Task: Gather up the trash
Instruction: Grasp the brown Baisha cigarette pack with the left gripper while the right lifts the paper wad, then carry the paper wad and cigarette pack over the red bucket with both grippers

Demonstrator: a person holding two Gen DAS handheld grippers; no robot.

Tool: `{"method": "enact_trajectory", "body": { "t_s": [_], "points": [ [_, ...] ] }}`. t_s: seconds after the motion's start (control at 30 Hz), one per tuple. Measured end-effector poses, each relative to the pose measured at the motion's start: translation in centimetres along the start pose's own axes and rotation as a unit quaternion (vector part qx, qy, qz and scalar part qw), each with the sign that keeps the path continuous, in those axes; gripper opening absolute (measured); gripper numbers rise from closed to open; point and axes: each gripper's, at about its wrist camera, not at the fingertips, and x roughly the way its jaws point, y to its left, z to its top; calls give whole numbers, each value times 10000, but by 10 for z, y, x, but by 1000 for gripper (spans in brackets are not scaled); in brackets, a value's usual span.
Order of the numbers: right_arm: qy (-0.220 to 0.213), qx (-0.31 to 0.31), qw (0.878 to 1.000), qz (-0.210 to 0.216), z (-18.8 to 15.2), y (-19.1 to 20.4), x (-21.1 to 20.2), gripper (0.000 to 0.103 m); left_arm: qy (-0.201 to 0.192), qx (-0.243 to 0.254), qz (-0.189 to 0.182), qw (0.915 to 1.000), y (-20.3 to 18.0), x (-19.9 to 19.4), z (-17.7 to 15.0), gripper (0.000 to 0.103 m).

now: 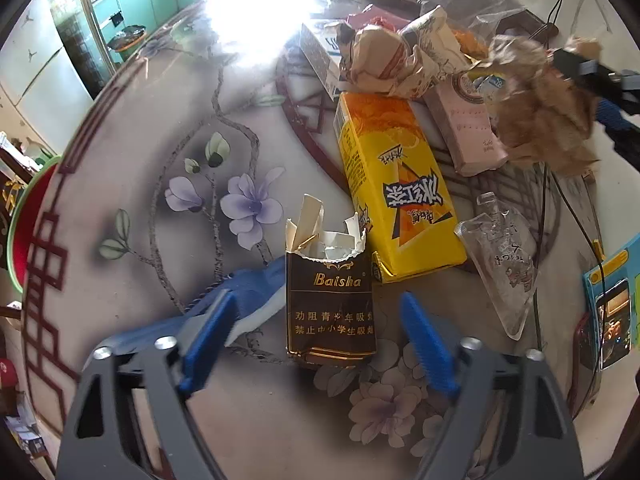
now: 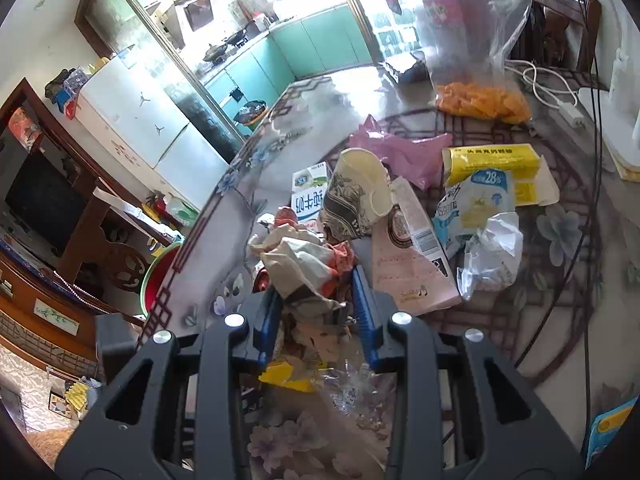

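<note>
A torn brown Baisha cigarette pack lies on the flowered table between the blue pads of my left gripper. The jaws stand open, with a gap on each side of the pack. My right gripper is shut on a crumpled brown-and-white paper wrapper with red print. In the left wrist view the right gripper comes in from the upper right, with the wrapper blurred over the trash pile. A yellow drink carton lies just past the cigarette pack.
More trash lies around: a pink box, a clear pouch, a paper cup, a milk carton, a pink bag and a yellow tissue pack. Cables run along the right. A red basin sits below the table's left edge.
</note>
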Motion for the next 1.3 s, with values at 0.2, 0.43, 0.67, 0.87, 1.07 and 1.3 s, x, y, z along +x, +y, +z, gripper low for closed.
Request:
{"method": "enact_trajectory", "body": {
  "t_s": [0.2,0.43,0.67,0.87,1.07,1.3],
  "points": [
    [-40,-18,10000,56,-1,8,-5,34,83,-31,-140,9999,5,1,0,43],
    [2,-7,9999,116,-2,18,-1,34,-129,-42,-126,9998,22,-16,1,42],
    [-48,-114,9998,160,1,36,1,34,-378,-220,-51,9990,48,-36,6,42],
    [-82,-185,9997,143,3,52,5,35,-712,-245,-91,9971,59,-60,15,42],
    [-56,-251,9996,96,2,66,12,35,-990,-206,-153,9948,67,-80,24,42],
    [-87,-475,9988,24,4,90,16,35,-1141,-174,-149,9932,80,-91,28,42]
  ]
}}
